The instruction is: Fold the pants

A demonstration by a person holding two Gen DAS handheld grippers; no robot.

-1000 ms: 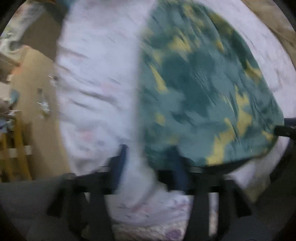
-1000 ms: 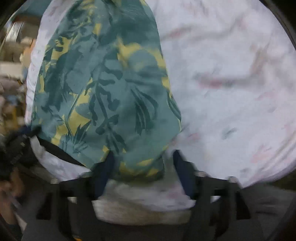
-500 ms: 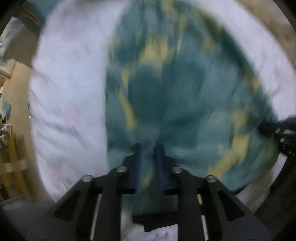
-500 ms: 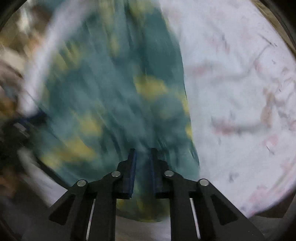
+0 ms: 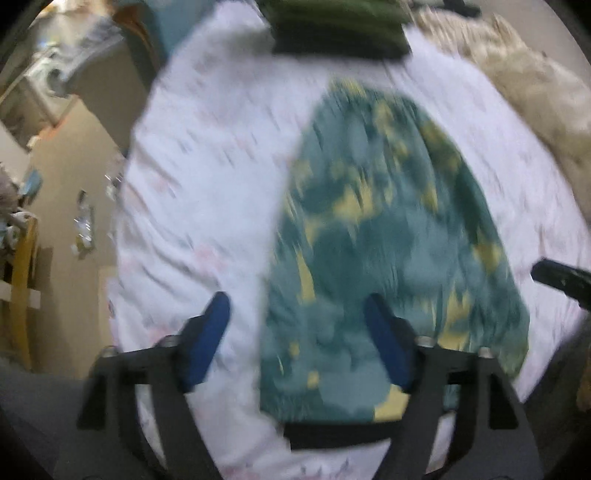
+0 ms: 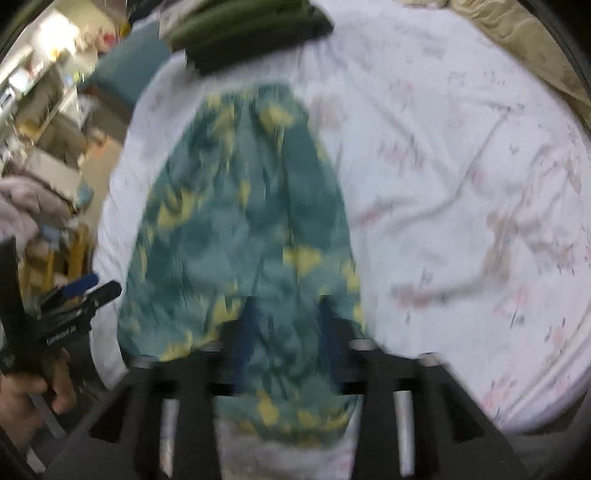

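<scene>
Both grippers hang above the bed with nothing between their blue pads. Left gripper [image 5: 297, 314] has its jaws spread wide, having just opened; one finger is over the white sheet [image 5: 207, 177], the other over the pants [image 5: 388, 236]. Right gripper [image 6: 286, 317] has its jaws partly apart, also just opened, and both of its fingers hover over the near end of the pants [image 6: 240, 229] without pinching them. Motion blur softens both views.

Largest in view is the bed, covered by the white sheet [image 6: 461, 166] with a faint pink flower print. On it the pants lie flat as a long folded shape, teal with yellow leaf marks, running away from the grippers. Past their far end sits a folded dark green garment [image 5: 338, 26]. A beige blanket [image 5: 532, 88] lies bunched along the far right edge. At the left edge of the right view, a hand [image 6: 27, 402] holds the left gripper's handle.
</scene>
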